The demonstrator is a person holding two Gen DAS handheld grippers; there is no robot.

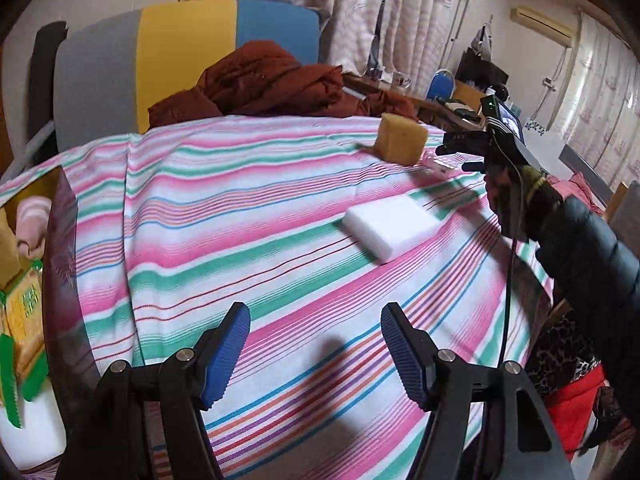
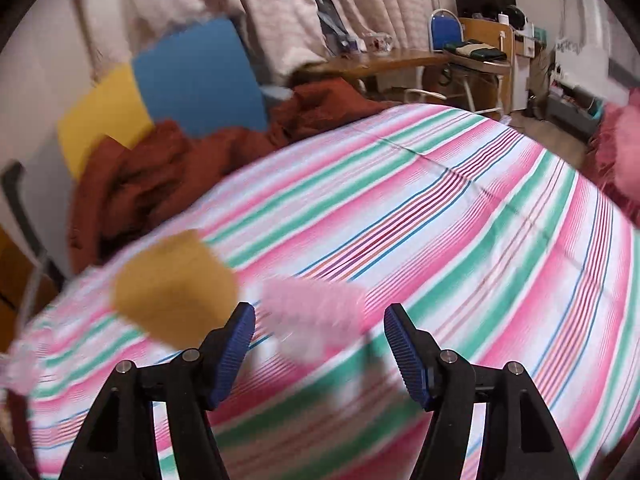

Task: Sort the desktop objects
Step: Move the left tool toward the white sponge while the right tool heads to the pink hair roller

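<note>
A yellow sponge block point(image 1: 401, 143) stands on the striped tablecloth point(image 1: 240, 216) at the far right. A white foam block point(image 1: 391, 226) lies nearer, right of centre. My left gripper point(image 1: 316, 344) is open and empty above the near cloth. My right gripper point(image 2: 320, 344) is open and empty; the yellow sponge point(image 2: 176, 292) is blurred just left of its left finger, and a blurred pink object point(image 2: 316, 312) lies between and just beyond its fingers. In the left wrist view the right gripper's body point(image 1: 500, 148) is beside the yellow sponge.
A box point(image 1: 24, 280) at the left table edge holds a pink-striped item and a green-yellow packet. A dark red jacket point(image 1: 272, 84) lies on a chair behind the table. A desk and blue chair point(image 2: 444, 28) stand at the back right.
</note>
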